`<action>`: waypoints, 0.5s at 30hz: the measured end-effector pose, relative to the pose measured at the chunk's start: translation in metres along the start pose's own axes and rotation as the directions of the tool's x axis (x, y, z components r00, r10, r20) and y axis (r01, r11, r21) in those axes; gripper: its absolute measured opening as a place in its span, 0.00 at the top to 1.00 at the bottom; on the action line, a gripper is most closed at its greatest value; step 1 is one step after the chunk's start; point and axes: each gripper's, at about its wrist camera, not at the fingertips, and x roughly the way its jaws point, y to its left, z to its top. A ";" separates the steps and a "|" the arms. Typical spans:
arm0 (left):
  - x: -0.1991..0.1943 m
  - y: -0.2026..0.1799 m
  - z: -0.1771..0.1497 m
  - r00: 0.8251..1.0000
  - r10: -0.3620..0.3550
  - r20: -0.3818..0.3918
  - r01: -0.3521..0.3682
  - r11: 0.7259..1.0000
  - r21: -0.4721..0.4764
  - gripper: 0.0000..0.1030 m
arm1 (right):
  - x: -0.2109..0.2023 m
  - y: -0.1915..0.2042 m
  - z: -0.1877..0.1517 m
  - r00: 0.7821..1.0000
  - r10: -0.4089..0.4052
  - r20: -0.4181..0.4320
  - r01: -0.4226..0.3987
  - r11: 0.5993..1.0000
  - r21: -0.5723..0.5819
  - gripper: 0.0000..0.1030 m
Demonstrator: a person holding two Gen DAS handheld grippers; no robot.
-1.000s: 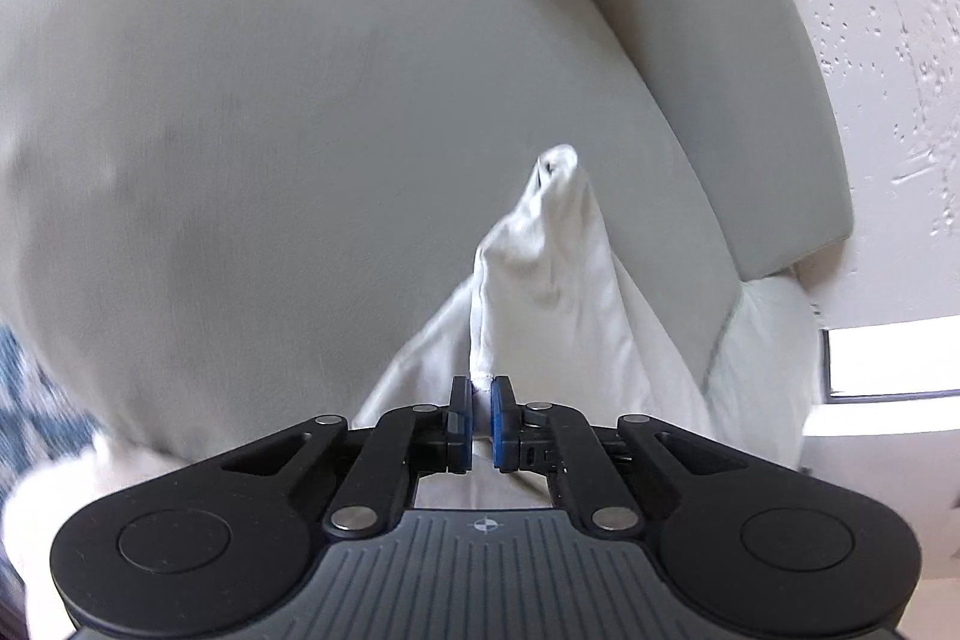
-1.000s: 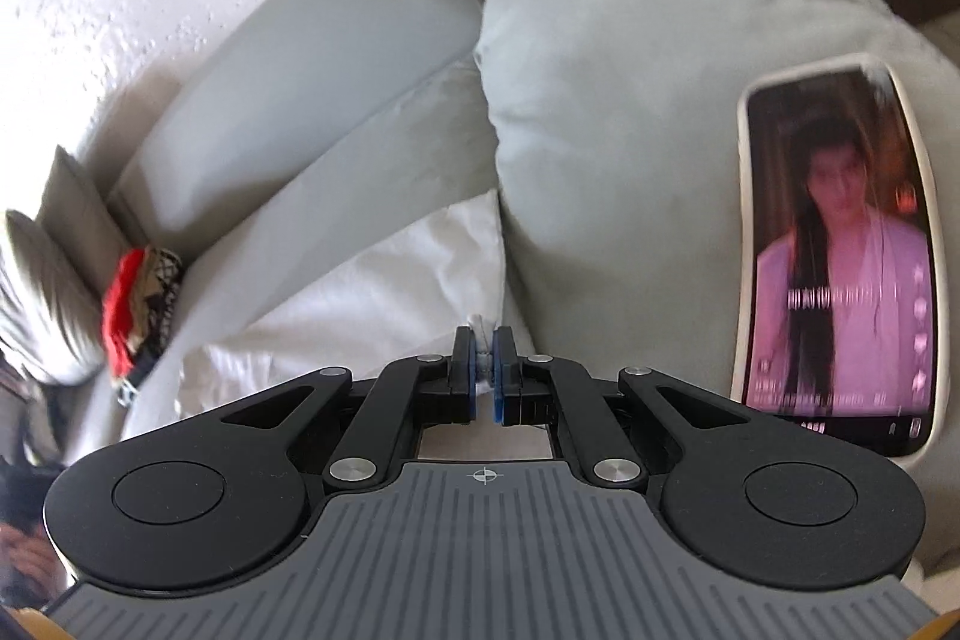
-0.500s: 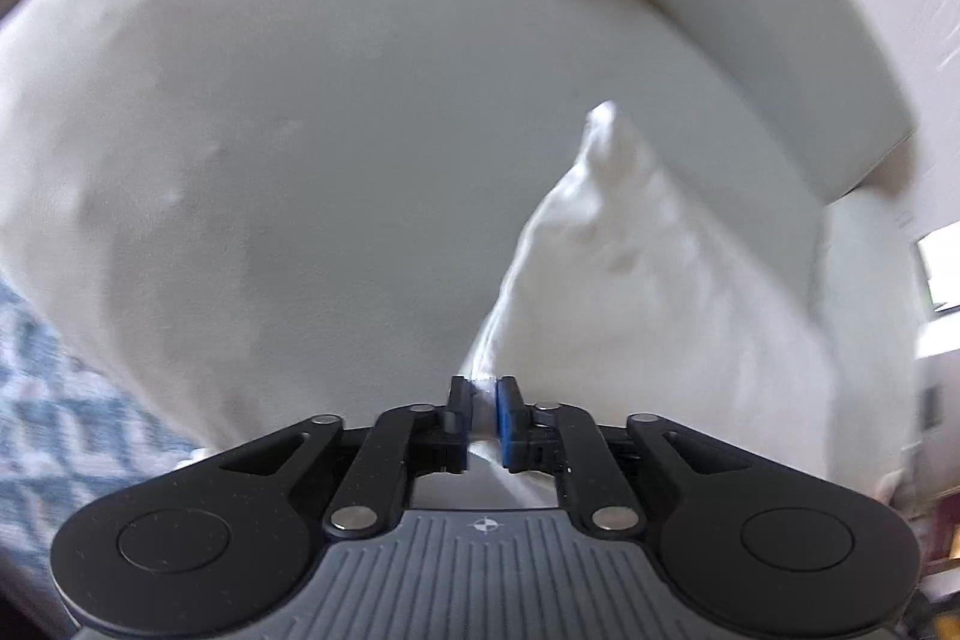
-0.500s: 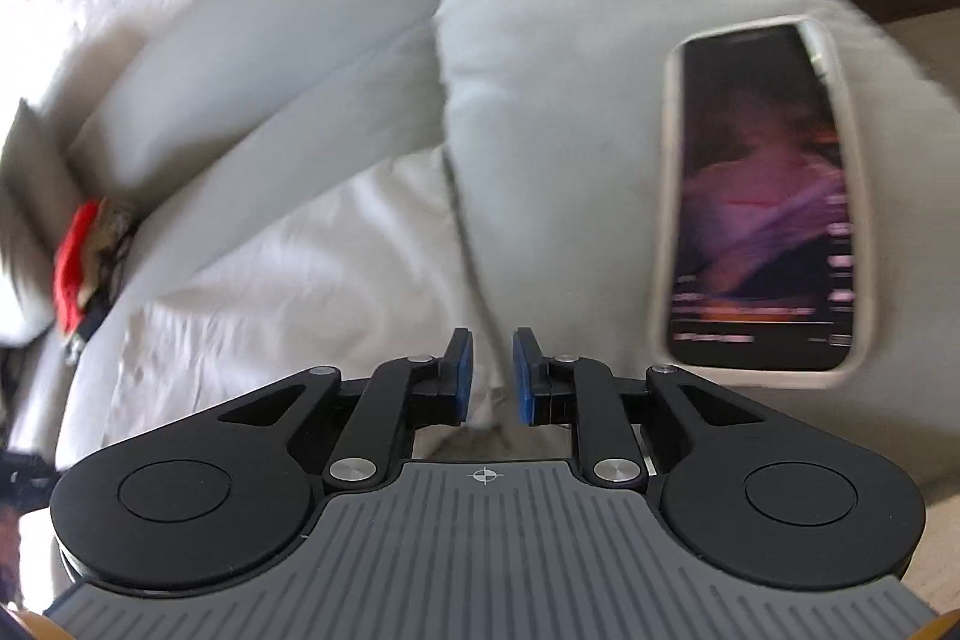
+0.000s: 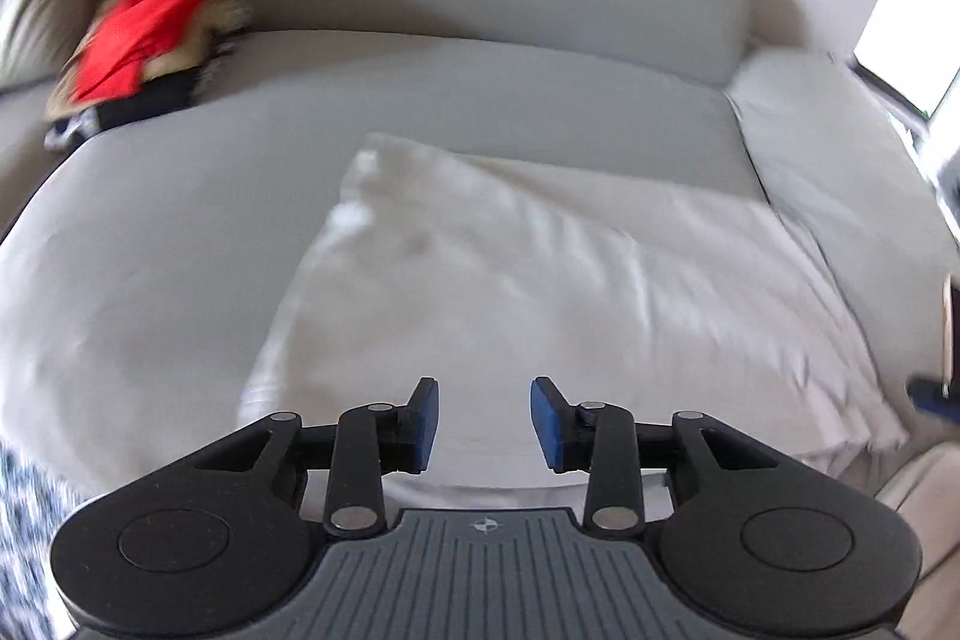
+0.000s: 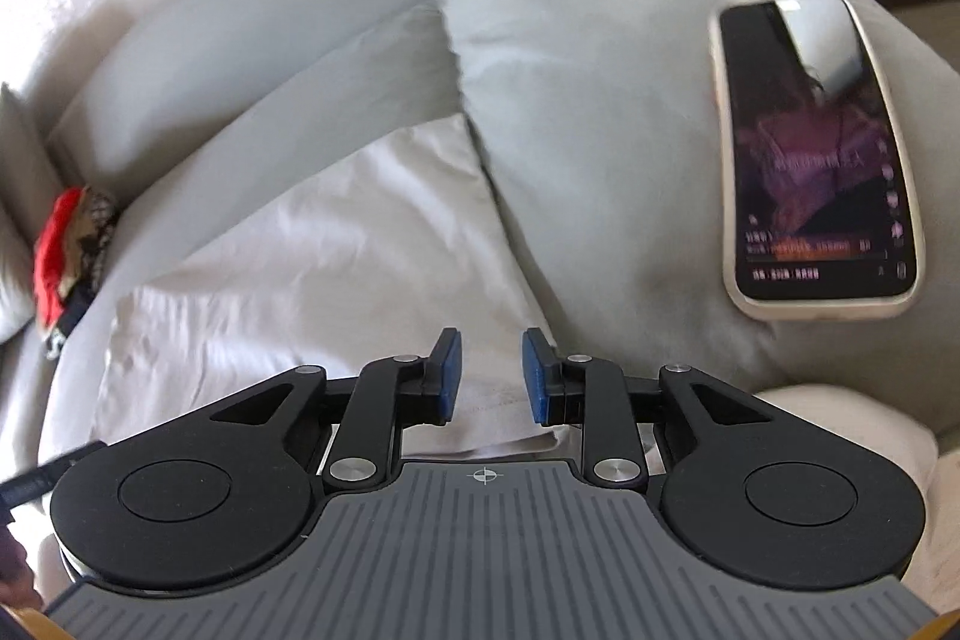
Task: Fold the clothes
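White cloth spread flat across grey sofa seat, near edge just below both tools, right side against armrest. Left tool spread wide, nothing between blue pads; right tool likewise parted and empty, above cloth's near right corner. Judged from lay of fabric: one fold apparently laid down, cloth lying as a smooth, lightly creased rectangle; more folds likely left to bring it down to a tidy bundle, and the red-and-black heap at seat's far left corner looks untouched. Phone lit, face up on armrest, well clear of cloth. Change from a second ago: both tools then pressed together on cloth, left one lifting a peaked fold off the seat; half a second ago right tool already opening, left still pinching; now both let go, peak dropped and flattened, left view swung round to take in whole seat and backrest. Motion blur on heap and cloth edges in left view.
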 end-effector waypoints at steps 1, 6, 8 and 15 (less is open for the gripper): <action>0.000 -0.010 -0.002 1.000 -0.004 0.014 0.004 1.000 0.030 0.68 | 0.004 -0.004 -0.001 1.000 -0.002 -0.017 0.002 1.000 0.021 0.67; 0.009 -0.031 -0.018 0.997 -0.083 0.007 0.083 0.994 0.072 0.76 | 0.016 -0.026 -0.004 0.996 0.030 -0.088 -0.019 0.992 0.124 0.58; 0.013 -0.032 -0.025 0.996 -0.088 -0.016 0.089 0.993 0.071 0.77 | 0.018 -0.035 -0.005 0.993 0.066 -0.098 -0.048 0.984 0.173 0.63; 0.011 -0.035 -0.033 0.996 -0.079 -0.028 0.081 0.992 0.097 0.77 | 0.014 -0.040 -0.011 0.998 0.016 -0.062 -0.005 0.985 0.171 0.98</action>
